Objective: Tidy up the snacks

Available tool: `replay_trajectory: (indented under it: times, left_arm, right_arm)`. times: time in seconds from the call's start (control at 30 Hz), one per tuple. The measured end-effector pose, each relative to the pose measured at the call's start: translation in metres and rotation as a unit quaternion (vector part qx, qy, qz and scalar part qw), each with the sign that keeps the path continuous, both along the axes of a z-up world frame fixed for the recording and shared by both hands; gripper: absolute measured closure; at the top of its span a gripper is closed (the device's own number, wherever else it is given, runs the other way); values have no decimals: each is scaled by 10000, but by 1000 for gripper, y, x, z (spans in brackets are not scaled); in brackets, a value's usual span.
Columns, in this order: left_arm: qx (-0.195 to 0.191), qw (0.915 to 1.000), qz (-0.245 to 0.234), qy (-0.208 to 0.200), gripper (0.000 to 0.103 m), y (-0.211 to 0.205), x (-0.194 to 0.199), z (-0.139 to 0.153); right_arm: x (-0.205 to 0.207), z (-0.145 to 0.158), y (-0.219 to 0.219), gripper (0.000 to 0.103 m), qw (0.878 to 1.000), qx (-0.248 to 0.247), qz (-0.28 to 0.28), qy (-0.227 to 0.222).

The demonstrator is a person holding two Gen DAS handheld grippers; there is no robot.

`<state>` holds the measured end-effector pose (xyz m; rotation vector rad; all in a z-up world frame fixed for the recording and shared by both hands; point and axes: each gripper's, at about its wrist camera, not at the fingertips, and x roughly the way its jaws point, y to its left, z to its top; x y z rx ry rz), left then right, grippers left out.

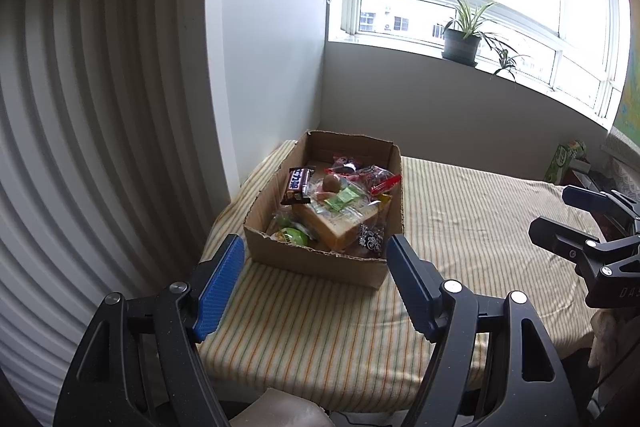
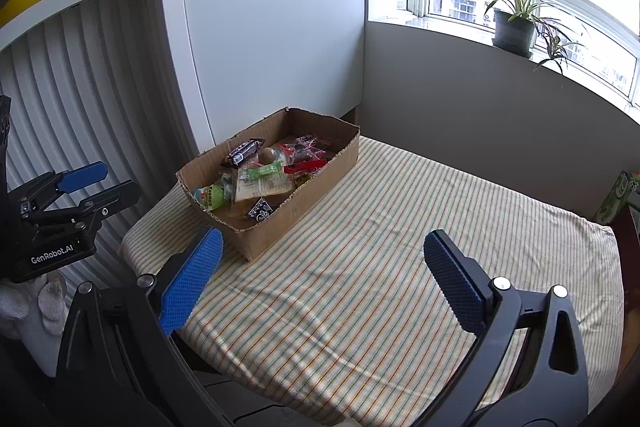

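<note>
snack box at far left corner of striped table, both grippers empty and spread wide

table [image 1: 460, 211] wears a striped cloth, pushed into a room corner: ribbed white panel left, grey wall and window behind, potted plant [image 1: 462, 41] on the sill. open cardboard box [image 1: 320, 263] sits at the table's far left corner, full of snacks: dark chocolate bar [image 1: 298, 185] tilted on top, wrapped bread slab [image 1: 336, 227], green pack [image 1: 294, 237] at the near end, red wrappers [image 1: 380, 177] at the far end. left gripper [image 1: 314, 289] hangs just short of the box's near wall, fingers apart, nothing between. right gripper [image 2: 322, 283] is over bare cloth right of the box, fingers apart, empty. only right view shows a yellow thing [image 2: 24, 1] on the shelf; green carton [image 2: 618, 197] at far right edge.
</note>
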<state>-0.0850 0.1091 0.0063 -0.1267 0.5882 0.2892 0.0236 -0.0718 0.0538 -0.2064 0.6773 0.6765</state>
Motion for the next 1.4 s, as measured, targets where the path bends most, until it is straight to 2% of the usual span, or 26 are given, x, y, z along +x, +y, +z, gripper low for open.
replay_trajectory:
  times: [1.4]
  left_arm:
    - [15,10000,-39,15,29,-7,4,1]
  right_arm:
    - [4,-7,-5,1,9998,30,-164,118]
